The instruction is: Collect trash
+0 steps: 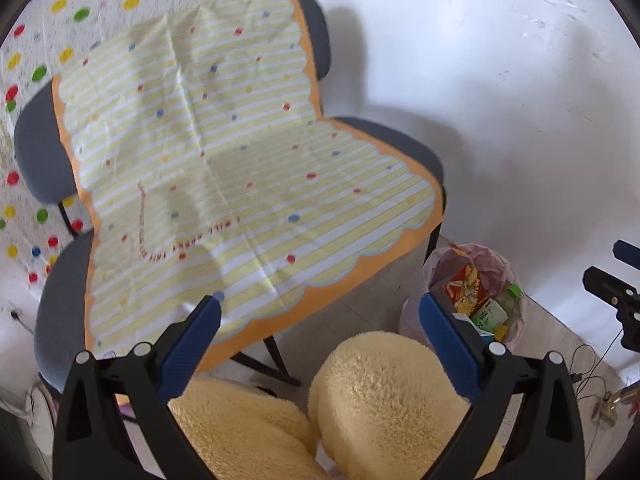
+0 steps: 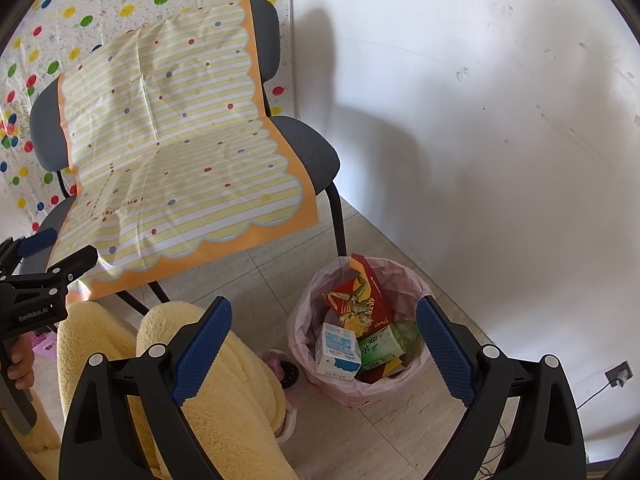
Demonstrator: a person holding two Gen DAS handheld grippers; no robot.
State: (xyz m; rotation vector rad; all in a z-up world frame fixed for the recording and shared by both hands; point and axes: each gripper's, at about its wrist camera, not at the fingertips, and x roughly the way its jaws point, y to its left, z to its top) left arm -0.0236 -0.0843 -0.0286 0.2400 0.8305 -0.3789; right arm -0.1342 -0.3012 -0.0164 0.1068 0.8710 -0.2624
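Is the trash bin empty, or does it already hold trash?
It holds trash. The pink-lined bin contains a red box, a white carton and a green carton, piled near its rim.

A pale tiled floor (image 2: 360,432) is carrying everything here, meeting a white wall (image 2: 500,120) on the far side. A grey chair (image 2: 316,156) is standing on it, its black legs resting on the tiles, and a striped yellow sheet with an orange border (image 2: 172,152) is lying draped over its seat and back. Just beside the chair's front right leg, a small bin lined with a pink bag (image 2: 316,312) is sitting on the floor, holding cartons. Beyond the bin from the chair, thin cables (image 1: 592,376) are trailing across the tiles near the wall.
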